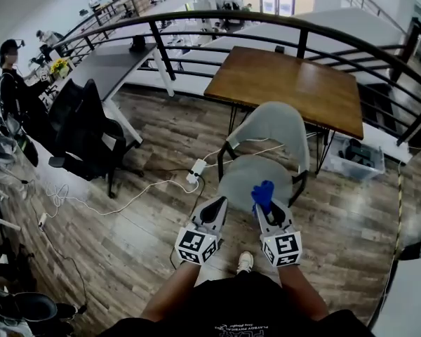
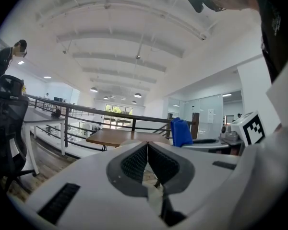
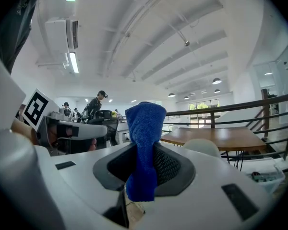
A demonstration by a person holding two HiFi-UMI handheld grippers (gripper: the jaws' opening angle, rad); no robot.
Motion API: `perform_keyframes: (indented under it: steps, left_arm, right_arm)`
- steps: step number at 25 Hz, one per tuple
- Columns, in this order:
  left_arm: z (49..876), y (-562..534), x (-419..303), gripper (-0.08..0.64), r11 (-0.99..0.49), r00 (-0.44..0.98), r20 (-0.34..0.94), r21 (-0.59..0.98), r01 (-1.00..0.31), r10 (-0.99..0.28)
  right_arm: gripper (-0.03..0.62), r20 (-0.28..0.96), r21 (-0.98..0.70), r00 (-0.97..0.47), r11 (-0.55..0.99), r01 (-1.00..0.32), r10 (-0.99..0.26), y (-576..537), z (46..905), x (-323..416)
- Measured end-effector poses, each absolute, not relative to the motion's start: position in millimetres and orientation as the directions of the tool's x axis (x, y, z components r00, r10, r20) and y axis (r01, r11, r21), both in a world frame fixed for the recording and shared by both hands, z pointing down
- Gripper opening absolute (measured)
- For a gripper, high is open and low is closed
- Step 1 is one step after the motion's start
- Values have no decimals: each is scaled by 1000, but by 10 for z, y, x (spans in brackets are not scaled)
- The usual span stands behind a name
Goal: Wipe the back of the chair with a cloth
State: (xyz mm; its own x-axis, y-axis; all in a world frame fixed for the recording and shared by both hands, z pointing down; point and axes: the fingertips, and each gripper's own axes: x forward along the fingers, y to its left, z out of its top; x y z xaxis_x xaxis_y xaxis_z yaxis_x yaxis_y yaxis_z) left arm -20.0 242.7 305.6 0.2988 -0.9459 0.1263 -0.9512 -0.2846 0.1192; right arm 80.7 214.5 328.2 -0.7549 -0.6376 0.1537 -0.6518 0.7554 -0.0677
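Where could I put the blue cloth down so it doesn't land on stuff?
The brown table behind the grey chair looks bare, and so does the chair's seat. The floor left of the chair is messy with white cables and a power strip.

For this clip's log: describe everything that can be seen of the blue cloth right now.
The blue cloth is a small piece with a terry-like weave, bunched into a narrow upright fold. The right gripper is shut on its middle, so a rounded end stands above the jaws and a shorter end hangs below. In the head view it shows over the seat of the grey chair. Only the gripper visibly touches it.
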Motion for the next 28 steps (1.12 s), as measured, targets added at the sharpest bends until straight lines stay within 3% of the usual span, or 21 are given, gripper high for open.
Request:
perform_keyframes:
  steps: [11,22,28]
  left_arm:
    - [3056,1985,-448,8,-257,274,123,134,-957,-954]
    - [2746,1133,-1046,8,-367,372,53,79,-927,-927]
    - [2906,807,-1403,8,-409,420,86,117,-905,-904]
  right_arm:
    - [95,148,-85,-767,764,-639,-625,1697,3265,601]
    - [95,115,-63,-719,717,-694,-685,956,3092,-60]
    - [95,129,-58,-669,668,-742,-732,642,3102,-343]
